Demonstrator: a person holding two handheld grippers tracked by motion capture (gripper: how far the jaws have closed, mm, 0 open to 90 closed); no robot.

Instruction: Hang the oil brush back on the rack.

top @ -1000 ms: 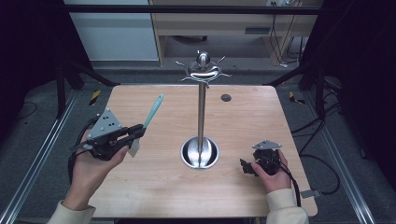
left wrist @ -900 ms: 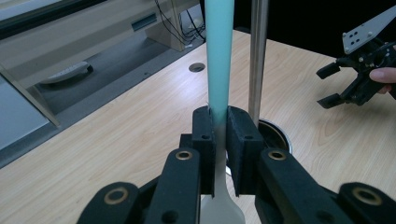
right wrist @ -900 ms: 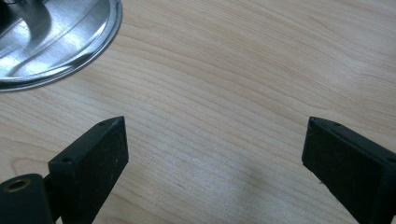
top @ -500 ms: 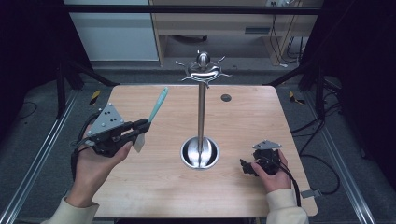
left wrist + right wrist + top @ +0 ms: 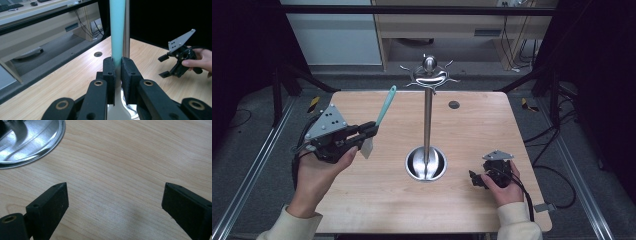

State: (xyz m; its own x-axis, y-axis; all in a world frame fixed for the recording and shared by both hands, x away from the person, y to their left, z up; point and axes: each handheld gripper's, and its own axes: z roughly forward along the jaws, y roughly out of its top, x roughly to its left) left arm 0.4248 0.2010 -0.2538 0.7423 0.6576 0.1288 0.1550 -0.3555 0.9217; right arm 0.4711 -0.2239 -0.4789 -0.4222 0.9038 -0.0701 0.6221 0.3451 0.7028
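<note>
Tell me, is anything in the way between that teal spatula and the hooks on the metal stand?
Nothing visible. The left gripper holds the spatula above bare table, with open air up to the stand's hooks.

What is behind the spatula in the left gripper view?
The stand's pole rises just behind the spatula, clamped in the left gripper. The spatula hides the pole's left edge and part of the base.
</note>
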